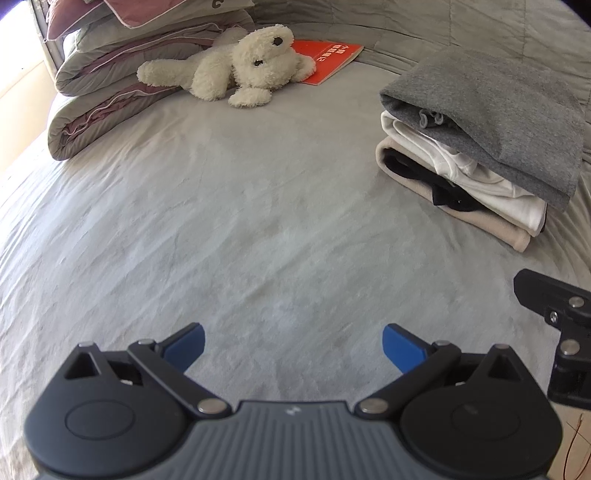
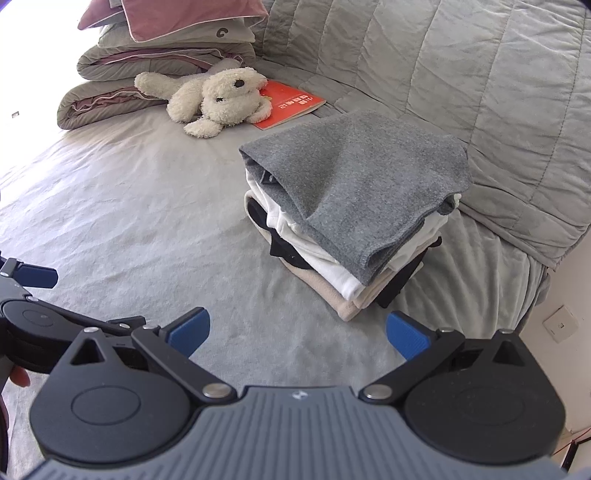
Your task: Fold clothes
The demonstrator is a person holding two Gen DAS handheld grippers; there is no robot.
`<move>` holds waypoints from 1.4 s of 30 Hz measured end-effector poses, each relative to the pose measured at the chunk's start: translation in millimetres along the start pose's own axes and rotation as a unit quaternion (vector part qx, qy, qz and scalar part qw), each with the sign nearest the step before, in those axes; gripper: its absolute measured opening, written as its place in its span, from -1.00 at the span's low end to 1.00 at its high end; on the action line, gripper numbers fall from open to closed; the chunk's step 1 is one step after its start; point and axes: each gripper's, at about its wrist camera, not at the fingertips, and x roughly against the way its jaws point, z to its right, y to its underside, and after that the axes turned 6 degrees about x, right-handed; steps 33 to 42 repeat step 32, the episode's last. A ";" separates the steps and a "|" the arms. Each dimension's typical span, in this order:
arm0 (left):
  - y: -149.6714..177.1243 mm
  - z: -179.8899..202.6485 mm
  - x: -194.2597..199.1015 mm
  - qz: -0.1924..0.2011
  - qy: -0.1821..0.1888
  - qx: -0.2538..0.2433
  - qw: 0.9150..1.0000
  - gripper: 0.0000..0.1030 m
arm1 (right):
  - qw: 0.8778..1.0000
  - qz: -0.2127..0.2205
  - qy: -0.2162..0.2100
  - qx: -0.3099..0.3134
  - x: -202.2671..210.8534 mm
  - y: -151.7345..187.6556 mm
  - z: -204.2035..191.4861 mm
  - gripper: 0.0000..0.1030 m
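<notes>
Grey bedsheet [image 1: 229, 206] stretches beneath my two tongs, both spread wide and gripping nothing: my left gripper [image 1: 293, 345] over bare sheet, my right gripper [image 2: 297, 334] just short of the folded clothes stack [image 2: 354, 218], grey garment on top, white and beige beneath. Beyond it, a white plush dog [image 2: 218, 98] lies across an orange booklet [image 2: 291, 103].

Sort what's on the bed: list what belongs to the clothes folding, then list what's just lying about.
Part of the job:
stack of folded clothes
grey garment on top
left gripper, open
right gripper, open

Lying about:
plush toy
red booklet
folded duvets
pillows
</notes>
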 end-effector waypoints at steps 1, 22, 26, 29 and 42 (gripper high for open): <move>1.8 -3.5 1.3 -0.001 0.000 0.006 1.000 0.99 | 1.000 0.001 -0.004 0.001 0.8 0.0 -0.9 1.00; 63.7 -70.9 57.0 -0.014 -0.042 0.095 0.994 0.99 | 0.997 0.025 -0.051 0.056 24.5 2.6 -40.1 1.00; 72.7 -81.8 66.4 -0.016 -0.046 0.109 0.993 0.99 | 0.996 0.029 -0.058 0.063 27.3 1.6 -48.0 1.00; 79.1 -88.9 73.1 -0.015 -0.046 0.118 0.992 0.99 | 0.995 0.031 -0.062 0.070 28.4 0.9 -53.6 1.00; 86.3 -97.4 80.1 -0.014 -0.050 0.127 0.991 0.99 | 0.994 0.032 -0.068 0.077 28.7 0.7 -59.9 1.00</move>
